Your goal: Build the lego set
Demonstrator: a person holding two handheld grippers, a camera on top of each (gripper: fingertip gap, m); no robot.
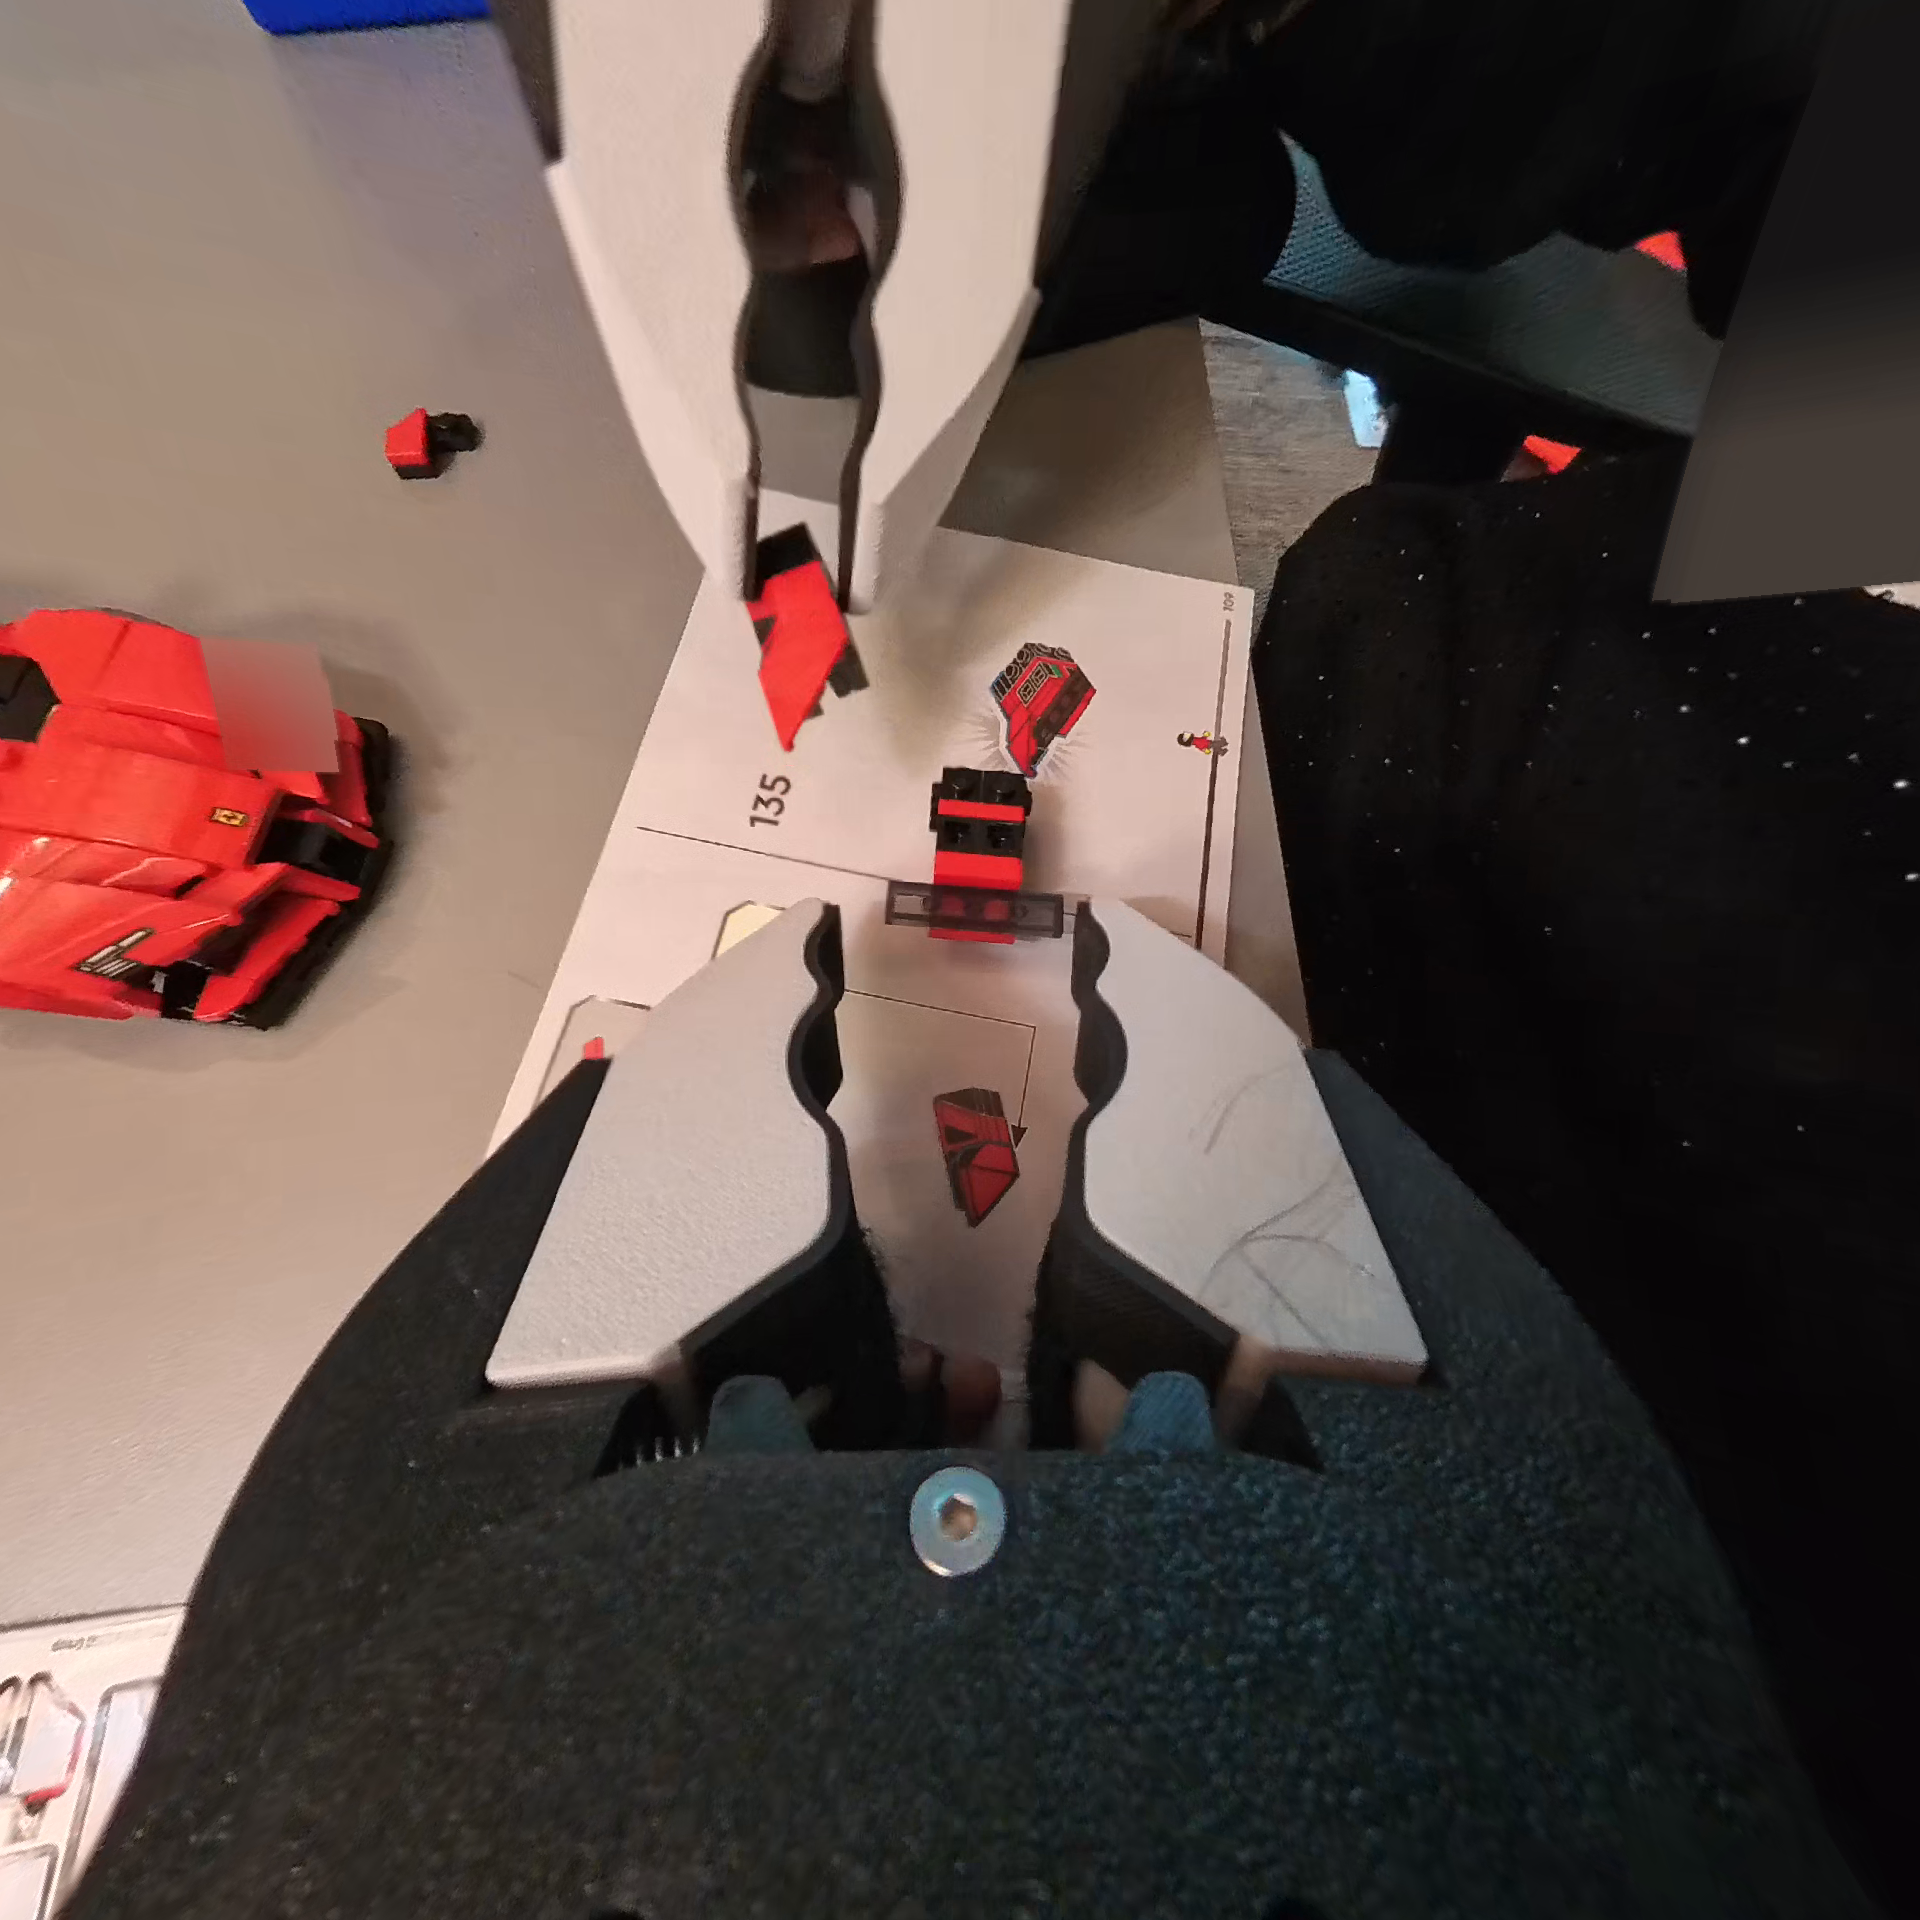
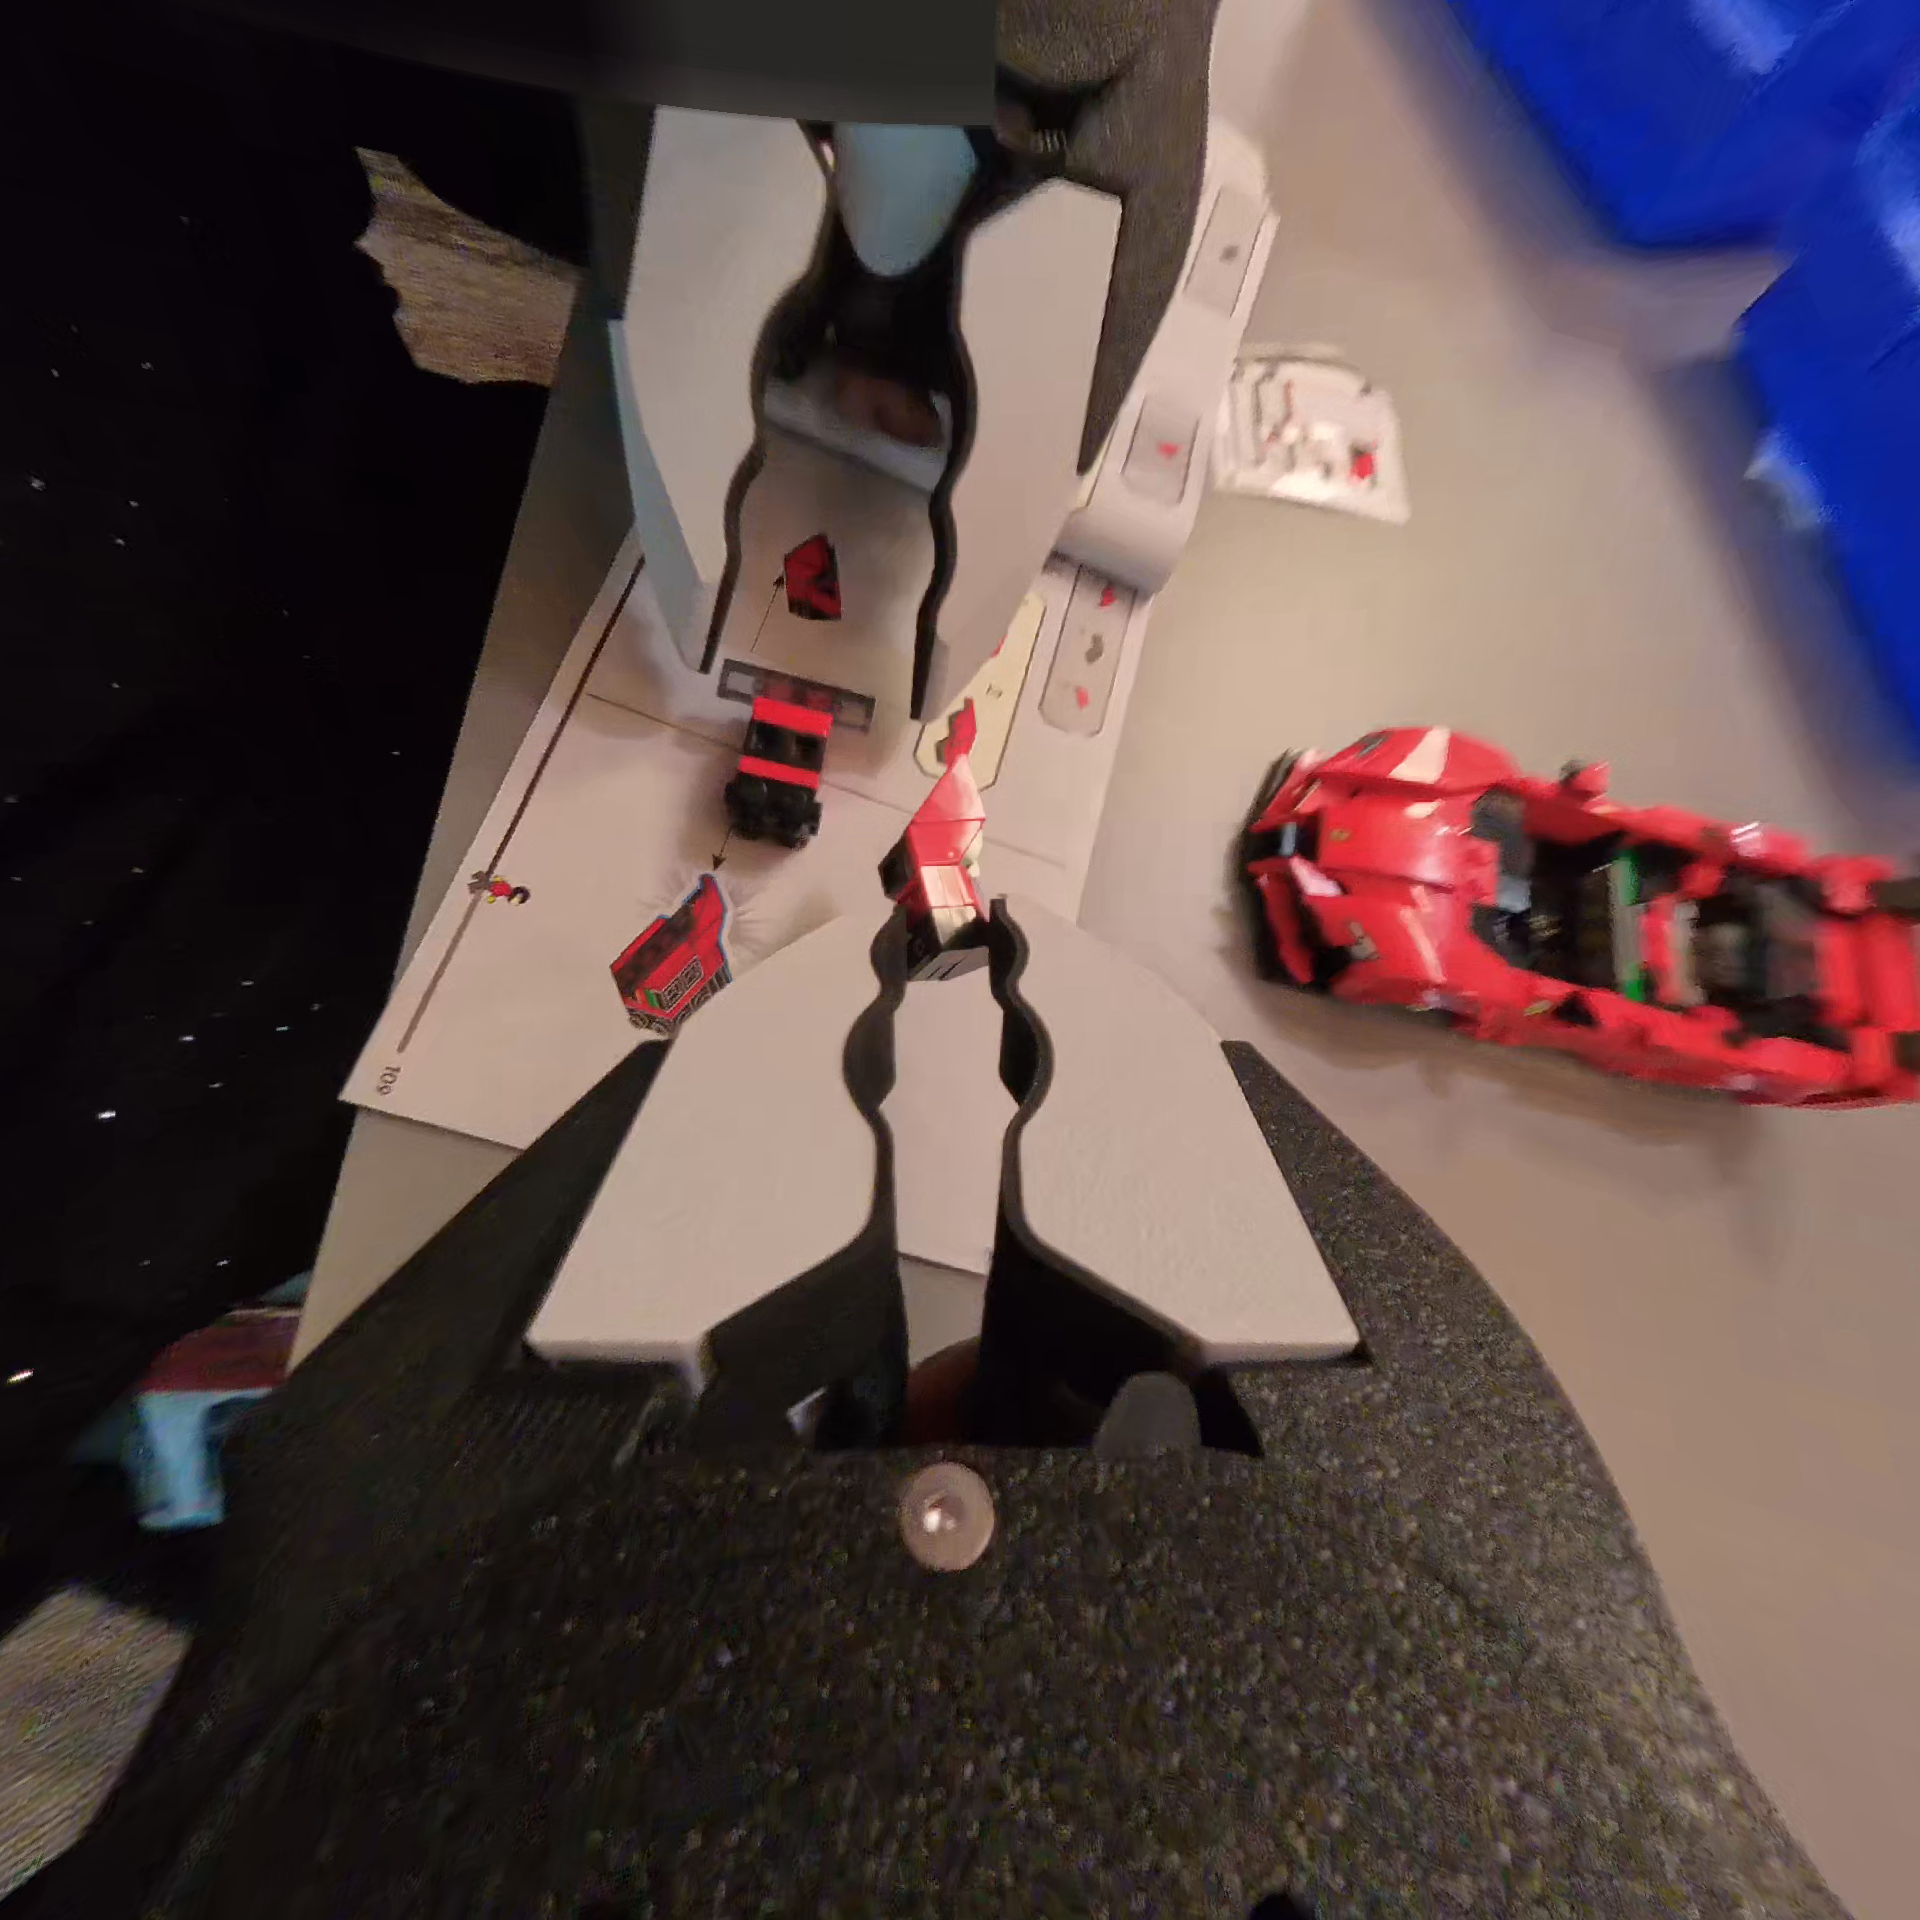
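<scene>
Grey-fingered gripper (image 1: 956,925), black speckled body, silver screw (image 1: 956,1522)

Grey table (image 1: 260,1195). Open instruction booklet (image 1: 904,831) lies flat at its edge. Red car model (image 1: 177,821) rests left of booklet, apart from it. Small red-and-black piece (image 1: 426,442) lies beyond the car. Red-and-black sub-assembly (image 1: 977,852) sits on booklet page. Blue bin (image 2: 1714,156) stands far from booklet.
</scene>
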